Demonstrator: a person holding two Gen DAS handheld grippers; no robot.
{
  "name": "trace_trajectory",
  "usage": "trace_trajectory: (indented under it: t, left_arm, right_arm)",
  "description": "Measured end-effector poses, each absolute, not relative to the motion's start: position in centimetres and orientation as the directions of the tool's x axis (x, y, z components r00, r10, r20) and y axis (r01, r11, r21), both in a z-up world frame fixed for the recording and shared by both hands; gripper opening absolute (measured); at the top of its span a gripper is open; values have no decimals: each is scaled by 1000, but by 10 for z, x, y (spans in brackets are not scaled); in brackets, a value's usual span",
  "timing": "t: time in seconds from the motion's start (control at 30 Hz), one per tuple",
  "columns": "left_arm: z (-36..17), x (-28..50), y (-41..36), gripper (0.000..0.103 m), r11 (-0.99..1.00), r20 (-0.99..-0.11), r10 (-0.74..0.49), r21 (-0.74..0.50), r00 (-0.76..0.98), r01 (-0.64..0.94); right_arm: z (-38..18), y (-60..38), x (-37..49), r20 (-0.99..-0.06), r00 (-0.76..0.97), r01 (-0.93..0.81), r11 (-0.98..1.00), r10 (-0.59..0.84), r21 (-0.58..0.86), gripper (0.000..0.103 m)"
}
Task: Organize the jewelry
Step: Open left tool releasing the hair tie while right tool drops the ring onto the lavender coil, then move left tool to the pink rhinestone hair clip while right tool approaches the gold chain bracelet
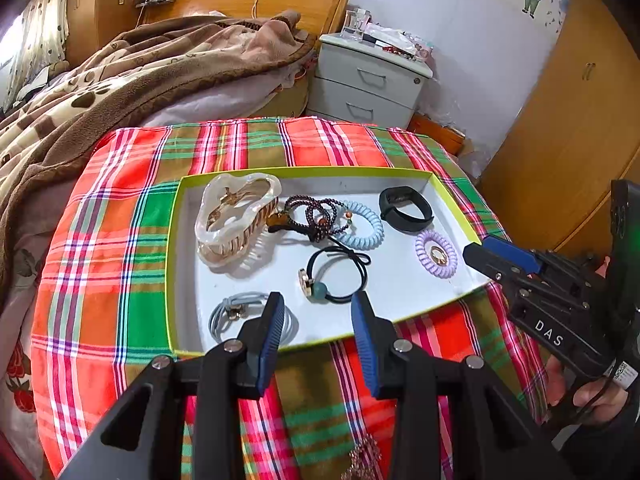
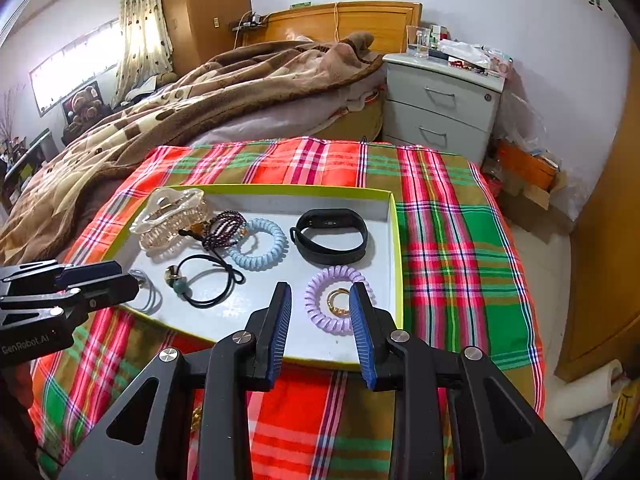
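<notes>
Two spiral ties, two elastic ties, one claw clip, one band in tray; both tongs gape, empty.

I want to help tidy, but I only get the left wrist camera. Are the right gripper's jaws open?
Observer: Yes, the right gripper has its jaws open, with nothing held between them.
Operator: What is it pointing at?
Observer: The purple coil hair tie, which sits just ahead of the jaws.
Operator: Is there anything I can't see at all?
Observer: A white paper roll lies low at the far right.
</notes>
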State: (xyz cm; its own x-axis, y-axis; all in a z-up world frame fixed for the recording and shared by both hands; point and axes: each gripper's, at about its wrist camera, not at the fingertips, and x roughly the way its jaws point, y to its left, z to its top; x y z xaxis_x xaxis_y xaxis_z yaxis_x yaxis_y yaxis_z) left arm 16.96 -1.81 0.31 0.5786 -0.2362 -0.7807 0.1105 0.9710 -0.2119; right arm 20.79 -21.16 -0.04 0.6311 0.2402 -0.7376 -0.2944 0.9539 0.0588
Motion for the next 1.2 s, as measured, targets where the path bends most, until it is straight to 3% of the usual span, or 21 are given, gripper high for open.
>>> trace_trajectory:
  t: [0.73,0.77,0.83,1.2]
  left_arm:
    - [5,90,-7,44,989,-760,-148,-112,633,96]
    - [3,87,-6,44,988,-761,-156,-118,630,101]
    - [-1,81,-1,45,981,-761,-192,-154,619,114]
    - [-26,64,-7,51,951,-777,-310,-247,548,187]
  right_arm:
    - [14,-209,134,-679,669,-321,941,304,104,32]
    - [13,-209,130,-678,666,-324,939,310,112,33]
    - [10,-209,123,-677,664,-331,937,317,114,51]
    - [-8,-216,99,-666,663,-337,931,342,142,52]
